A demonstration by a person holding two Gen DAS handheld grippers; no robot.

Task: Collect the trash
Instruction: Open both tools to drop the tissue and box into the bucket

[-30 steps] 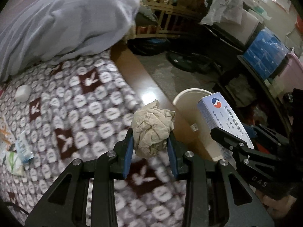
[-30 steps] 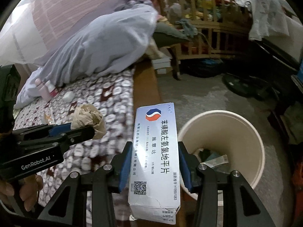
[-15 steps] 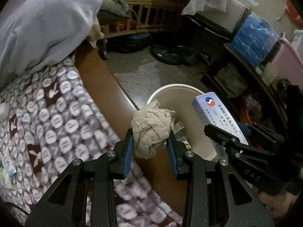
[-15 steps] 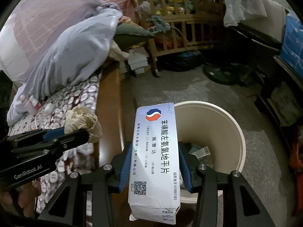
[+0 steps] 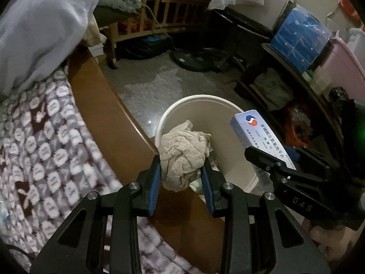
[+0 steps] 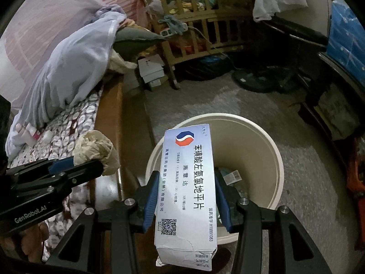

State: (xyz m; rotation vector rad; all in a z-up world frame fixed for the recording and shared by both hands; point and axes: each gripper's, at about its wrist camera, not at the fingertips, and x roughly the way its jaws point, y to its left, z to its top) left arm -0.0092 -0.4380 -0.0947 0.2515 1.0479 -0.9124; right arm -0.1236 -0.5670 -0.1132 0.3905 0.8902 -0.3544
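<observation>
My left gripper [image 5: 181,171] is shut on a crumpled beige tissue wad [image 5: 182,155], held above the near left rim of a round cream trash bin [image 5: 196,99] on the floor. My right gripper [image 6: 186,182] is shut on a white and pale blue medicine box [image 6: 186,194] with a red and blue logo, held over the bin [image 6: 271,141]. In the left wrist view the right gripper [image 5: 271,157] and box [image 5: 257,132] sit at the bin's right side. The right wrist view shows the left gripper [image 6: 91,164] with the tissue [image 6: 95,150] over the bed's wooden edge. Scraps lie in the bin.
A bed with a patterned blanket [image 5: 41,150] and a brown wooden side rail [image 5: 95,105] lies on the left, with a pale blue duvet [image 5: 41,29] at its head. A wooden crib [image 6: 205,22], a fan base [image 6: 257,80] and cluttered shelves [image 5: 296,96] ring the grey floor.
Both grippers have swung from over the bed toward the bin, carrying the tissue and the box. The bin now sits closer and more central in both views. Neither grip changed.
</observation>
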